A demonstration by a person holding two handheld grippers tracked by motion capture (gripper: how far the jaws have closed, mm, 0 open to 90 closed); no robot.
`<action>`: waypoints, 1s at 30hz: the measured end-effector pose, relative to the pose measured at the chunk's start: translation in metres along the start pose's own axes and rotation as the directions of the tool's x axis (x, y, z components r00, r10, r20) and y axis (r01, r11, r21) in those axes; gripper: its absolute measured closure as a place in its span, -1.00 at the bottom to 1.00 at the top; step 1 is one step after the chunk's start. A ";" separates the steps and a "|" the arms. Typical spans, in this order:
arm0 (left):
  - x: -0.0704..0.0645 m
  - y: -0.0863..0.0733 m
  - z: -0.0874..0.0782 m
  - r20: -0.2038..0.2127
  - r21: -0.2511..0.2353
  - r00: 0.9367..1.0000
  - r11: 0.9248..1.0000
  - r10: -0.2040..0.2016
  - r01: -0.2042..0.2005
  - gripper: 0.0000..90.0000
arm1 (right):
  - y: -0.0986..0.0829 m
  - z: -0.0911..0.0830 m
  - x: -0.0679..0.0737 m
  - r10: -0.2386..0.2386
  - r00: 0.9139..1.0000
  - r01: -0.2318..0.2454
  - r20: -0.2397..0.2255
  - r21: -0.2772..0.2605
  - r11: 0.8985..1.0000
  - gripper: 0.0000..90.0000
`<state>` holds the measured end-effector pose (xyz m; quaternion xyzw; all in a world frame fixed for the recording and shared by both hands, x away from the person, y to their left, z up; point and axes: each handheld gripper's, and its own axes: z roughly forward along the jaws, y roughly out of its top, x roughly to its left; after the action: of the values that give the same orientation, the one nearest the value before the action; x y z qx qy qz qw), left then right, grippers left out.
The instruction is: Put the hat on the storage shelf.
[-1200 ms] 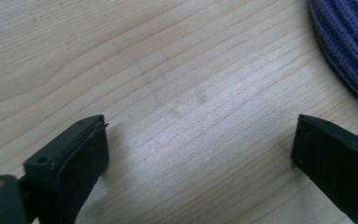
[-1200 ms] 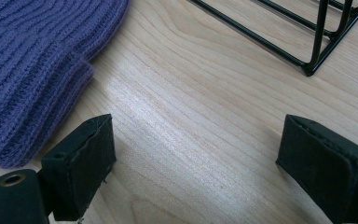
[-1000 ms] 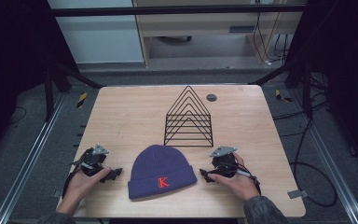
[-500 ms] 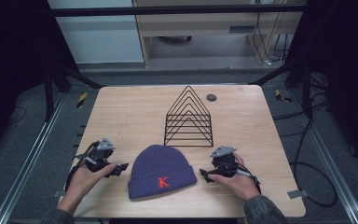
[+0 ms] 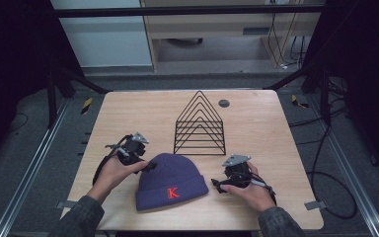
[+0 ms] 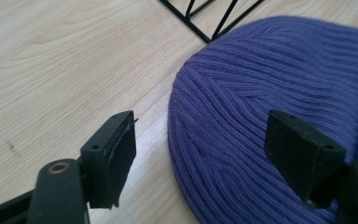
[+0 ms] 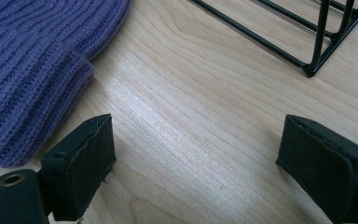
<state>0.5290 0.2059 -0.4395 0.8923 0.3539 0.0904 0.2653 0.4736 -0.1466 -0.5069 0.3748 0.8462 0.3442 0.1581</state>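
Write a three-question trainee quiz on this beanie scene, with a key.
1. True or false: the left gripper has its jaws open around the beanie's edge.
2. Which letter is on the beanie? A) K B) M C) R
3. What stands behind the beanie on the table?

Key: 1 true. 2 A, a red K. 3 The black wire rack. The right gripper is open over bare wood beside the beanie.

A pale wooden worktop (image 5: 128, 113) stands on a grey floor (image 5: 29, 133), flanked by metal rails (image 5: 27, 170) on both sides. Yellow-and-black striped tape (image 5: 86, 105) marks the floor near the far corners. Behind stand a white panel (image 5: 108, 39) and a light wooden shelf unit (image 5: 212, 29). Black cables (image 5: 325, 168) trail at the right. The sides lie in darkness.
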 end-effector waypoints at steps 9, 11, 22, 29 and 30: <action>0.004 0.007 0.022 0.000 0.074 1.000 0.997 -0.006 0.006 -0.21 | 0.000 0.000 0.000 0.000 1.000 0.000 -0.005 -0.001 1.000 -0.76; 0.005 0.007 0.024 0.000 0.089 1.000 0.996 0.002 -0.002 -0.15 | 0.000 0.000 0.000 0.000 1.000 0.000 -0.004 0.001 1.000 -0.76; 0.001 0.002 0.035 0.038 0.103 0.999 0.995 -0.019 0.015 0.07 | 0.000 0.000 0.000 0.000 1.000 0.000 -0.004 0.000 1.000 -0.76; -0.002 0.000 0.033 0.052 0.093 0.999 0.996 -0.005 0.000 0.36 | 0.000 0.000 0.001 0.002 1.000 -0.002 -0.002 0.000 1.000 -0.76; -0.001 -0.001 0.032 0.057 0.089 0.998 0.996 -0.009 0.004 0.41 | 0.000 0.000 0.001 0.002 1.000 -0.002 -0.002 0.000 1.000 -0.76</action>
<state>0.5389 0.1920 -0.4671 0.9043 0.3527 0.0481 0.2356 0.4729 -0.1466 -0.5069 0.3754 0.8459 0.3449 0.1568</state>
